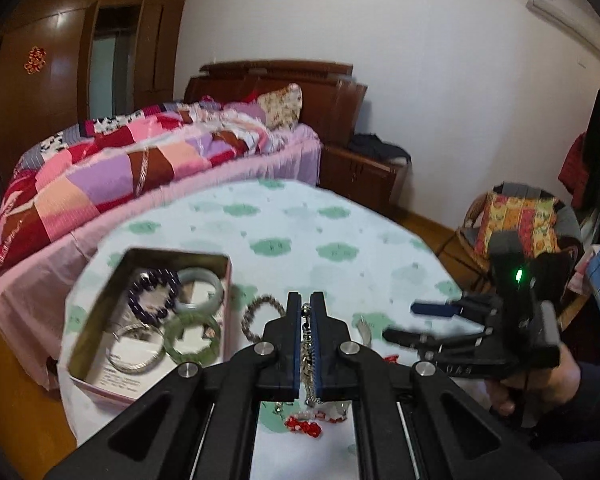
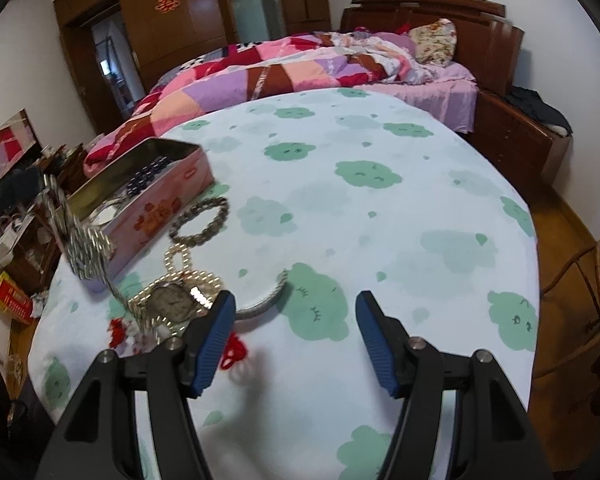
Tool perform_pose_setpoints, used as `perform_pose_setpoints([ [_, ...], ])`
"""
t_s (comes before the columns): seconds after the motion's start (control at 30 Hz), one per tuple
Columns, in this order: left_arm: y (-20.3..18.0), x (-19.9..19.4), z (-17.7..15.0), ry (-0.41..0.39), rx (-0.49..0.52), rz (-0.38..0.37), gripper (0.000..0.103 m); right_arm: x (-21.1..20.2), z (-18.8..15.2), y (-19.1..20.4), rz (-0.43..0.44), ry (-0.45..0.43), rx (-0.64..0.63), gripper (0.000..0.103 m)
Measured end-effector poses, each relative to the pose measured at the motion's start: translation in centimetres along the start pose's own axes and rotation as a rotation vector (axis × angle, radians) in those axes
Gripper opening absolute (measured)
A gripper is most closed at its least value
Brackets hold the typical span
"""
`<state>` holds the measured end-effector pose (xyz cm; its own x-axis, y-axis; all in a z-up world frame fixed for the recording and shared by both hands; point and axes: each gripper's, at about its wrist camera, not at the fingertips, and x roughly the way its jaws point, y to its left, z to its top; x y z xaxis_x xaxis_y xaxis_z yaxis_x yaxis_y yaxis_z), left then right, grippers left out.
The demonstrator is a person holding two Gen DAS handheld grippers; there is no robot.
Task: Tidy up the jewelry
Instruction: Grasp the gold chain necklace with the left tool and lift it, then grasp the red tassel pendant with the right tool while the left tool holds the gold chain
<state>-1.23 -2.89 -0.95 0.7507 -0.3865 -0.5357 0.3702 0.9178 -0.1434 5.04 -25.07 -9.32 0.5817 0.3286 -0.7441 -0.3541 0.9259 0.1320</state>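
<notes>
My left gripper [image 1: 306,308] is shut on a silver chain necklace [image 1: 309,356] that hangs between its blue pads above the table; the chain also dangles at the left of the right wrist view [image 2: 80,240]. The open pink tin box [image 1: 100,304] holds a purple bead bracelet [image 1: 153,294], a pale jade bangle [image 1: 202,290], a green bangle [image 1: 192,338] and silver bangles [image 1: 134,346]. My right gripper [image 2: 296,320] is open and empty above the tablecloth. On the cloth lie a beaded bracelet [image 2: 200,220], a pearl strand [image 2: 180,264], a watch [image 2: 168,300], a silver bangle [image 2: 268,300] and red ornaments [image 2: 234,354].
The round table has a white cloth with green clouds [image 2: 380,208]. A bed with a patchwork quilt [image 2: 280,68] stands behind it. A wicker chair with a cushion [image 1: 516,228] is at the right. The tin box [image 2: 148,200] sits near the table's left edge.
</notes>
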Motion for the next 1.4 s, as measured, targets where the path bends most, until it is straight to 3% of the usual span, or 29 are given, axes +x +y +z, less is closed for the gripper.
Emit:
perform_pose_setpoints([
  [0.07, 0.3, -0.9, 0.5, -0.025, -0.005, 0.009, 0.003, -0.2, -0.2, 0.3, 0.037, 0.014, -0.015, 0.052],
  [0.13, 0.5, -1.3, 0.8, -0.039, -0.01, 0.015, 0.003, -0.1, -0.4, 1.0, 0.06, 0.033, -0.039, 0.047],
  [0.33, 0.9, -1.2, 0.8, -0.036, -0.018, 0.022, 0.003, 1.6, -1.7, 2.4, 0.081, 0.1, -0.099, 0.039],
  [0.47, 1.1, -0.8, 0.6, -0.024, -0.025, 0.022, 0.003, 2.3, -2.1, 2.4, 0.071, 0.123, -0.115, 0.007],
  [0.67, 1.4, -1.0, 0.7, -0.032, -0.043, 0.013, 0.003, -0.6, -0.8, 2.1, 0.101, 0.042, -0.095, 0.003],
  [0.83, 1.7, -2.0, 1.3, -0.057, -0.05, 0.007, 0.003, -2.7, 0.4, 2.8, 0.118, -0.012, -0.102, 0.003],
  [0.93, 1.8, -2.1, 1.4, -0.06, -0.053, 0.011, 0.003, -2.5, 0.6, 3.2, 0.125, 0.001, -0.118, 0.004],
  [1.0, 1.9, -2.1, 1.4, -0.057, -0.053, 0.013, 0.003, -1.8, 0.5, 3.1, 0.135, 0.026, -0.121, 0.014],
  [1.07, 1.9, -1.9, 1.3, -0.052, -0.053, 0.012, 0.003, -0.5, -0.1, 3.5, 0.09, 0.066, -0.16, 0.057],
  [1.1, 1.9, -1.8, 1.3, -0.047, -0.052, 0.013, 0.003, -0.3, -0.4, 3.5, 0.072, 0.065, -0.168, 0.06],
  [1.23, 2.1, -1.2, 1.0, -0.031, -0.058, 0.013, 0.003, 1.8, -1.2, 2.9, 0.064, 0.112, -0.149, 0.044],
  [1.3, 2.2, -1.0, 0.9, -0.025, -0.064, 0.015, 0.003, 2.3, -1.5, 2.6, 0.077, 0.125, -0.135, 0.024],
  [1.33, 2.4, -0.9, 0.9, -0.021, -0.066, 0.016, 0.003, 2.4, -1.5, 2.3, 0.091, 0.126, -0.119, 0.004],
  [1.4, 2.6, -0.8, 0.8, -0.018, -0.073, 0.022, 0.003, 1.9, -1.5, 2.2, 0.11, 0.117, -0.11, 0.006],
])
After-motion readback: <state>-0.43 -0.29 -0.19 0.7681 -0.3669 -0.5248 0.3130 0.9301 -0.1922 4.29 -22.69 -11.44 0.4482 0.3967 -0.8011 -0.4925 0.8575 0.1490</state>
